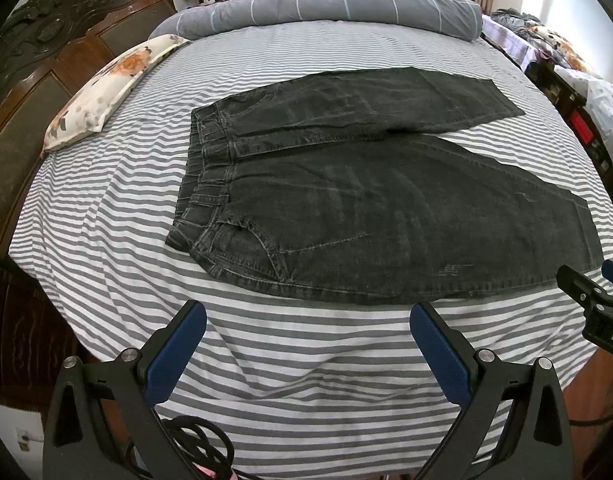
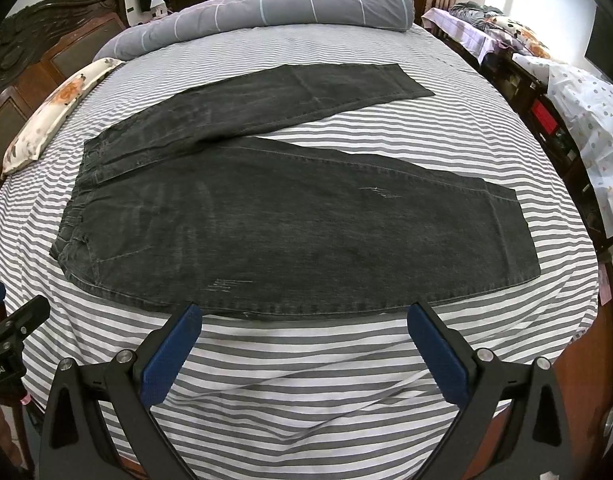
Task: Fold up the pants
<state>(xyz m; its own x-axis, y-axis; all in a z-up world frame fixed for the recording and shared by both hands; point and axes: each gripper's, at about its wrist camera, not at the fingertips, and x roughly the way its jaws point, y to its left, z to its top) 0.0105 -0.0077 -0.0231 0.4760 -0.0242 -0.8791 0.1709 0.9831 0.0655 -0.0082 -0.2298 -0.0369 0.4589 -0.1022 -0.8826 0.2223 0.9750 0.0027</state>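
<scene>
Left gripper [image 1: 308, 324] hovers at the near bed [image 1: 266, 360] edge, jaws apart, empty. Pants [image 1: 366, 208] flat on the striped bed, waistband left, legs splayed rightward, unfolded. Right gripper [image 2: 304, 322] just short of the near leg, jaws apart. No fold made; all folding remains

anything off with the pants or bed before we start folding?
Nothing serious. The dark grey denim pants lie flat on the striped sheet, legs splayed in a V rather than together. Pale scuff marks on the near leg look like distressing. Both the left gripper and right gripper are open, touching nothing.
</scene>
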